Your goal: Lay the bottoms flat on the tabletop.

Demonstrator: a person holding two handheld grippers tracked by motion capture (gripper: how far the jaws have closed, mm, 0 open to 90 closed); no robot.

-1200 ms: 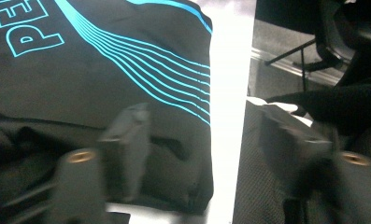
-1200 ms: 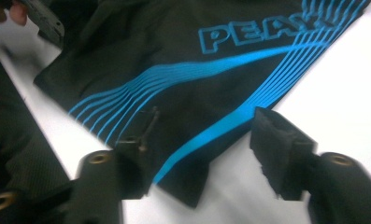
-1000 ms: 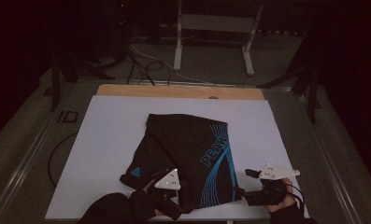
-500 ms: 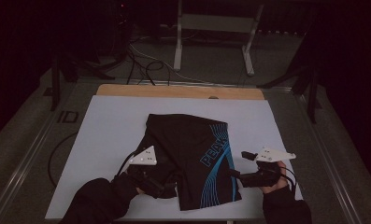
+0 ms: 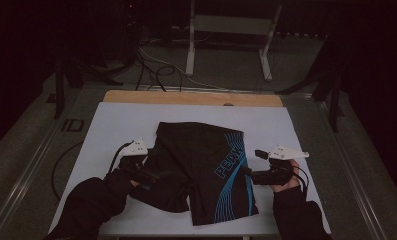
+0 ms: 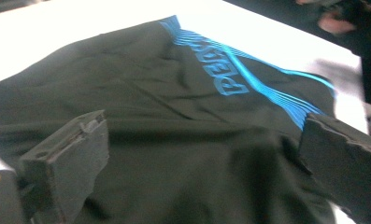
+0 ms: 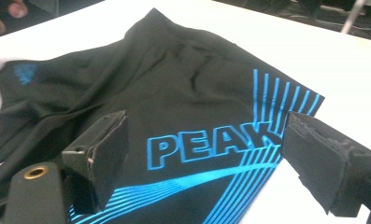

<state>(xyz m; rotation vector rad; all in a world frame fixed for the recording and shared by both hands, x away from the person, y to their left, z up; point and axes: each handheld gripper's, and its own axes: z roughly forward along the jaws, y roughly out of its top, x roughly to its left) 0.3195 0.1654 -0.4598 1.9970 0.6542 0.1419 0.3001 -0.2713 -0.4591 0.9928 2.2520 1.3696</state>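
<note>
1. Dim floor, cables and a metal stand (image 5: 229, 30) lie beyond the white worktop (image 5: 116, 120), whose far edge shows a strip of wood (image 5: 191, 98).
2. Black shorts (image 5: 201, 170) lie flat near the middle of the worktop, closer to its near edge; blue stripes and blue "PEAK" lettering (image 5: 229, 162) run along their right side.
3. In the right gripper view the shorts (image 7: 174, 93) show soft creases, and a small blue mark (image 7: 23, 73) sits on their far left part.
4. Left tongs (image 5: 153, 175) sit at the left edge of the shorts, low over the cloth. In the left gripper view the left tongs (image 6: 199, 158) have just been opening and stand spread wide, with black cloth (image 6: 174, 154) under the gap and nothing pinched between the pads.
5. Right tongs (image 5: 250, 175) sit at the right edge of the shorts, beside the lettering. In the right gripper view the right tongs (image 7: 204, 158) are spread wide over the lettering (image 7: 211, 144), pads clear of the cloth.
6. Dark sleeves (image 5: 86, 210) come in from the near edge of the worktop on either side of the shorts.
</note>
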